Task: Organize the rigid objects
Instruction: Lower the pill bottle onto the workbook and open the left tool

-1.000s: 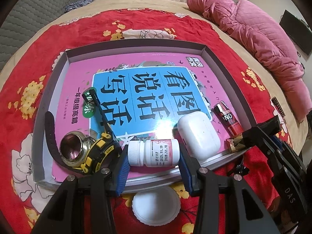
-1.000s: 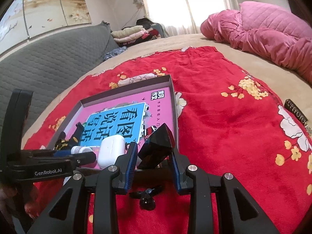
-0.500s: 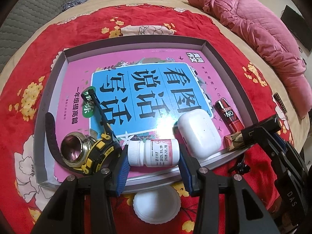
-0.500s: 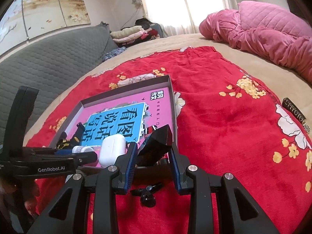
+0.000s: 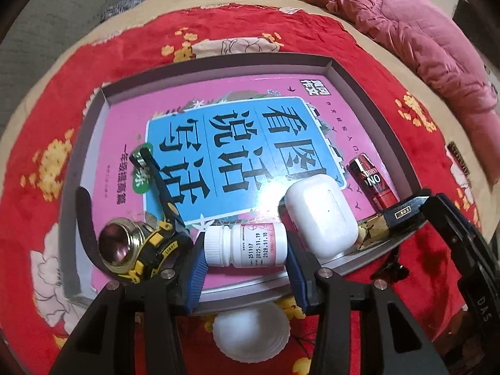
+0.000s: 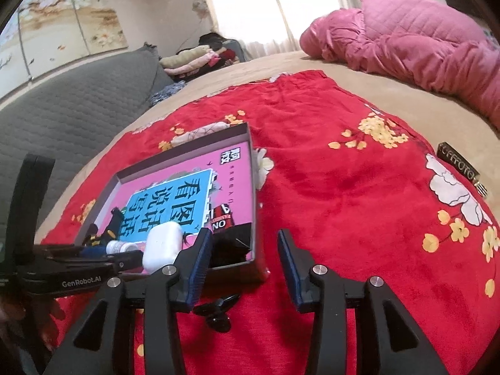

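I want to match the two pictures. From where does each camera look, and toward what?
Left wrist: sits behind the left gripper, looks down into the tray; its fingers grip the white bottle.
Right wrist: sits low behind the open right gripper, at the tray's corner, faces across the red blanket.
Both show the white earbud case.

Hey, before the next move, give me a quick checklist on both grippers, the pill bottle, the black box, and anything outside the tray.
1. Left gripper pads on both ends of the pill bottle: ok.
2. Right gripper open, empty: ok.
3. Black box lying flat in the tray: cannot tell; it's at the near corner.
4. Everything inside the tray: not ok; white lid and small black part lie on the red blanket.
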### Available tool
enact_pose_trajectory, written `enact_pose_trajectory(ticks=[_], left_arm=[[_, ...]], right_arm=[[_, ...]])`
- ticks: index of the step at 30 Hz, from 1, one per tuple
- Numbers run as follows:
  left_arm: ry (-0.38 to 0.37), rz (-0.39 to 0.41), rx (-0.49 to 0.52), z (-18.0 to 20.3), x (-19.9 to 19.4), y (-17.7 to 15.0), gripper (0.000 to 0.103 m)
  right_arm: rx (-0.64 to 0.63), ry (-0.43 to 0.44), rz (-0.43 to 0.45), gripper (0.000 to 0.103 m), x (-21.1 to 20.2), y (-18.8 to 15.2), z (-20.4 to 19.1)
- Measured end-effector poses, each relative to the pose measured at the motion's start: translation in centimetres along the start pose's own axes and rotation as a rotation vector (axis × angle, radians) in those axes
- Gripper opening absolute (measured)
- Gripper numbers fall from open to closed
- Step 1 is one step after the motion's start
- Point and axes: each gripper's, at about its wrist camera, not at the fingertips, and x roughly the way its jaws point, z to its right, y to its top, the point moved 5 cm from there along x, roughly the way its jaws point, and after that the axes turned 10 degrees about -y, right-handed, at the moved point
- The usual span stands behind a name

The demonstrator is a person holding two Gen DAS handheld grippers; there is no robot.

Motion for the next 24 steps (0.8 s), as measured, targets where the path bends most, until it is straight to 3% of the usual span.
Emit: enact_pose_trajectory(ticks=[18,24], left_arm=[[-0.002,0.025,0.028,0.3,-0.6,-0.2,0.046],[-0.035,0.052,0.009,0.1,-1.2,-0.4,0.046]], right_arm=[[-0.035,-0.008,0.019,0.045,-0.4,0.0,-0.7],[-0.054,-0.007,0.029,0.052,-0.8,0.1,-1.1]])
